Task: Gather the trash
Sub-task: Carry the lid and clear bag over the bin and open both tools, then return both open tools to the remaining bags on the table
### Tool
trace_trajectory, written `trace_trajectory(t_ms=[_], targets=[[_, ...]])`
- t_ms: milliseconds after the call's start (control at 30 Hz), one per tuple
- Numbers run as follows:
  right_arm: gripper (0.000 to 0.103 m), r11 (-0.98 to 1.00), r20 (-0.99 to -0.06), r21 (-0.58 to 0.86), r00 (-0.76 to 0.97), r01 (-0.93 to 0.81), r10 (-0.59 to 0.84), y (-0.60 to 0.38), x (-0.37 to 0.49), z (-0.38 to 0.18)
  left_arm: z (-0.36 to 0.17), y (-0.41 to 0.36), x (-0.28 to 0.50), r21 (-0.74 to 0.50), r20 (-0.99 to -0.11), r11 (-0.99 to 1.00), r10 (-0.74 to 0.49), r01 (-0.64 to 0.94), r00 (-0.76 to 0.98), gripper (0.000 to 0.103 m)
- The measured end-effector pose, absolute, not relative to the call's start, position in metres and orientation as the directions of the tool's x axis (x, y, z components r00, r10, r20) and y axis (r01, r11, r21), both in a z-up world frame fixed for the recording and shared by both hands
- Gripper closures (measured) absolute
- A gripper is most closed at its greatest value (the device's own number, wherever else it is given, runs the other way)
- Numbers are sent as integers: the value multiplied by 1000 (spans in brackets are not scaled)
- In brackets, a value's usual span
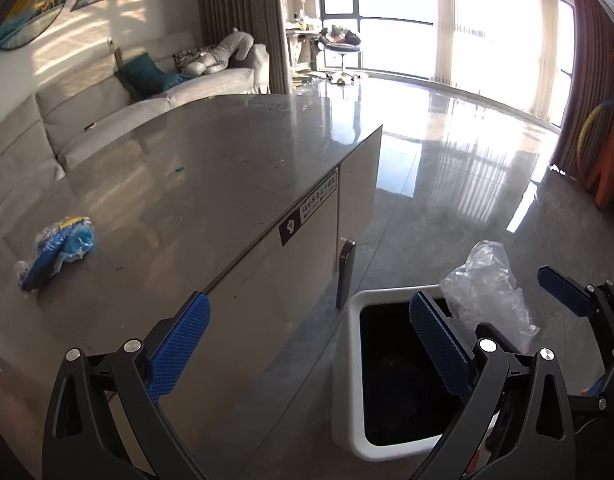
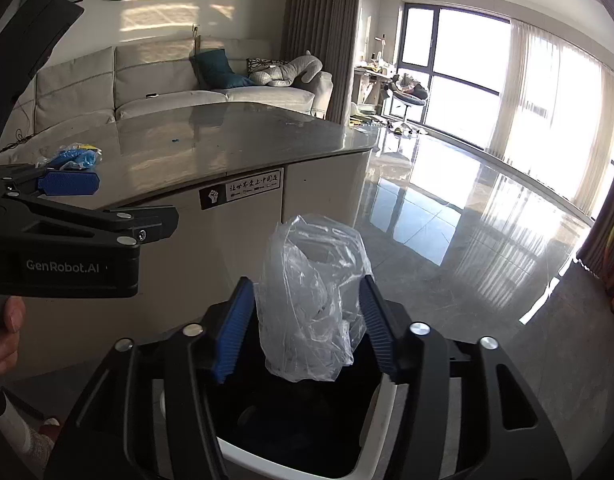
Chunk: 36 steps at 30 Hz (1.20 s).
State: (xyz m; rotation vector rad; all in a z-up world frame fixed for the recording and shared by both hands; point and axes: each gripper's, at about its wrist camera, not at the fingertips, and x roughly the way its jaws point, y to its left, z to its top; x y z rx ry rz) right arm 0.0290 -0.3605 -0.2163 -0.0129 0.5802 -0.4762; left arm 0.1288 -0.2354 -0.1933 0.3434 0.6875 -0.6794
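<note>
Hanging between the parted fingers of the right gripper (image 2: 305, 320), a crumpled clear plastic bag (image 2: 311, 296) sits above the white, black-lined bin (image 1: 349, 364). Left gripper (image 1: 307, 352) gapes wide, empty. A blue-and-yellow plastic wrapper (image 1: 57, 252) lies on the grey tabletop (image 1: 195, 168).

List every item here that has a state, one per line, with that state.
Left tongs: open, empty, beside the bin.
Right tongs: open around the clear plastic bag, above the bin.
Clear plastic bag: crumpled, between the right pads, contact unclear.
Trash bin: uncovered, dark inside, on the floor.
Blue wrapper: crumpled, lying on the table, not collected.
Table: carries the wrapper and a small blue scrap.
</note>
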Motion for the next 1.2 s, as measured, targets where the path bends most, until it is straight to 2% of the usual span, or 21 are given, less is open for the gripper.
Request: trace_trajectory(t_ms=[133, 567, 1200], targets=[[4, 870, -520, -207, 703, 447, -485, -359, 33, -221, -193, -233, 129, 79, -679, 738, -453, 670, 578, 5], [4, 871, -457, -161, 747, 464, -482, -361, 26, -207, -191, -220, 129, 89, -668, 754, -439, 651, 601, 5], [4, 918, -385, -186, 834, 349, -395, -322, 68, -177, -164, -160, 157, 66, -608, 848, -383, 525, 695, 5]])
